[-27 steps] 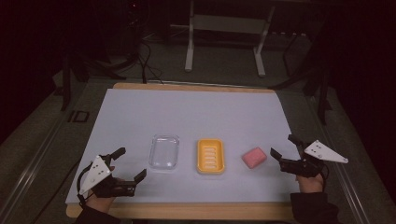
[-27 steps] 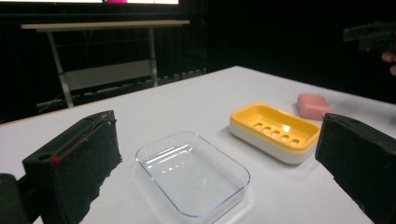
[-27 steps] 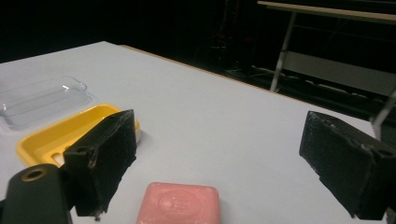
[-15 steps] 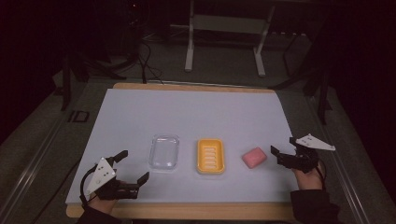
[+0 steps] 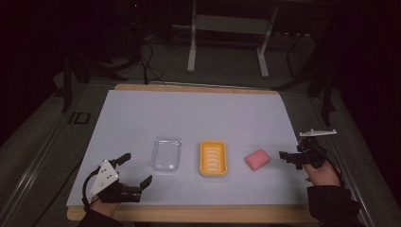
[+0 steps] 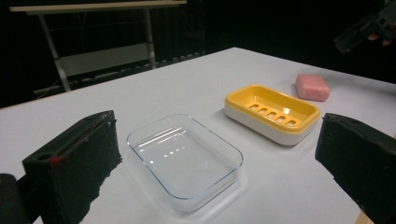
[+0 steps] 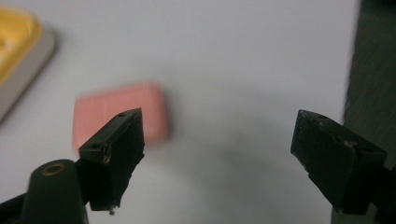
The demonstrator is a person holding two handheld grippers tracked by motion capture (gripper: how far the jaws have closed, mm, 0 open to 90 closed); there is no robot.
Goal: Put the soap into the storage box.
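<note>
A pink soap bar (image 5: 257,159) lies on the white table right of a yellow soap dish (image 5: 213,158). Left of the dish sits a clear plastic tray (image 5: 167,154). My right gripper (image 5: 291,150) hovers just right of the soap, open, with nothing between its jaws. In the right gripper view the soap (image 7: 116,100) shows blurred behind the left jaw of the gripper (image 7: 224,144), and the dish (image 7: 16,42) is at the far left. My left gripper (image 5: 137,169) is open near the front left edge. It (image 6: 217,140) faces the tray (image 6: 184,156), dish (image 6: 273,112) and soap (image 6: 312,87).
The white table top (image 5: 198,113) has a wooden front edge (image 5: 198,213). A metal stand (image 5: 227,28) and cables stand on the dark floor beyond the table. The other gripper (image 6: 369,28) shows at the top right of the left gripper view.
The right hand has rolled, so its grey plate has swung up and now lies level above the jaws. It stays just right of the soap. The left gripper has hardly moved.
</note>
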